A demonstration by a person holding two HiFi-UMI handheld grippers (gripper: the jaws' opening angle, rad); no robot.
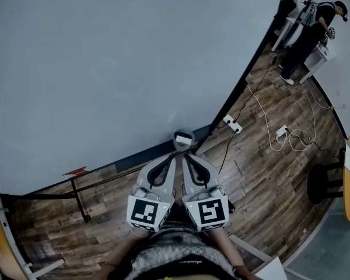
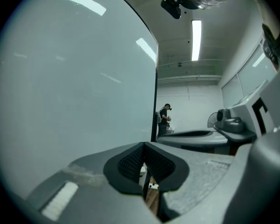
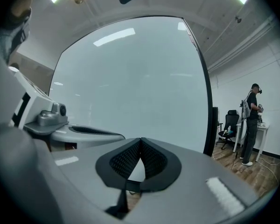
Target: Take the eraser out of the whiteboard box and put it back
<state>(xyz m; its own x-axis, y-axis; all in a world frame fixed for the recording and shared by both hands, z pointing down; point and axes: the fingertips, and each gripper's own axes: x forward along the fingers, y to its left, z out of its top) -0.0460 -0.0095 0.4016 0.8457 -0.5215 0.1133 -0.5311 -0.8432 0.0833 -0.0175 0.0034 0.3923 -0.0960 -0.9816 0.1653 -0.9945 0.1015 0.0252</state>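
At twelve o'clock, facing the whiteboard [image 1: 105, 69], the left gripper [image 1: 172, 157] and right gripper [image 1: 186, 157] sit closed and empty (no eraser seen), probably on approach, next opening at the grey box [image 1: 184, 139].

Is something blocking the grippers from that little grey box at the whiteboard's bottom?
Nothing visible does. The left gripper and right gripper, both shut and empty, point at the box just ahead. The eraser itself doesn't show.
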